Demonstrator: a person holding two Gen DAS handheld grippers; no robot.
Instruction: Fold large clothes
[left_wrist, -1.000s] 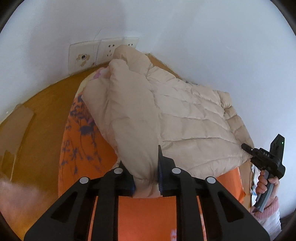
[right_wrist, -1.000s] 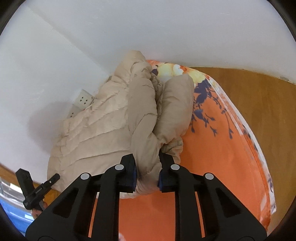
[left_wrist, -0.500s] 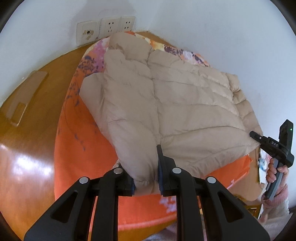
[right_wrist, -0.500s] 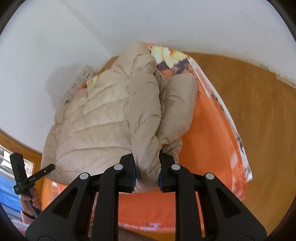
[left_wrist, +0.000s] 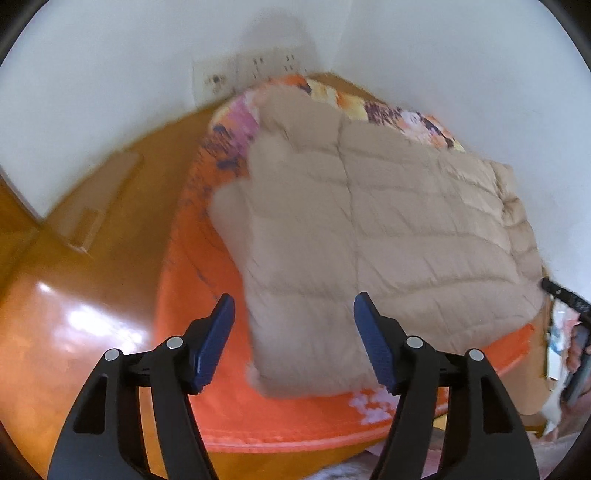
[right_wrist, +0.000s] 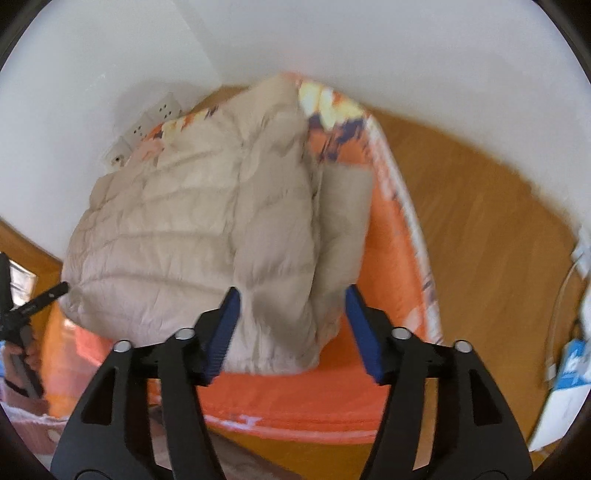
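Note:
A beige quilted puffer jacket (left_wrist: 369, 229) lies folded on an orange flowered cloth (left_wrist: 229, 406) over a wooden table. My left gripper (left_wrist: 293, 308) is opening; its blue pads stand apart on either side of the jacket's near left corner and do not press it. In the right wrist view the same jacket (right_wrist: 192, 236) lies in a thick fold, with a folded sleeve (right_wrist: 343, 221) along its right side. My right gripper (right_wrist: 291, 299) is opening too, its pads clear of the jacket's near right corner between them.
White walls meet in a corner behind the table, with wall sockets (left_wrist: 255, 66) there. The wooden tabletop (left_wrist: 74, 295) shows left of the cloth and also on the right (right_wrist: 480, 229). White and blue items (right_wrist: 569, 373) lie at the right edge. A hand (left_wrist: 576, 354) holds the other gripper.
Both grippers were shut on the jacket's near edge and have let go, jaws now wide apart. The jacket has dropped flat on the cloth, and both cameras have pulled back a little.

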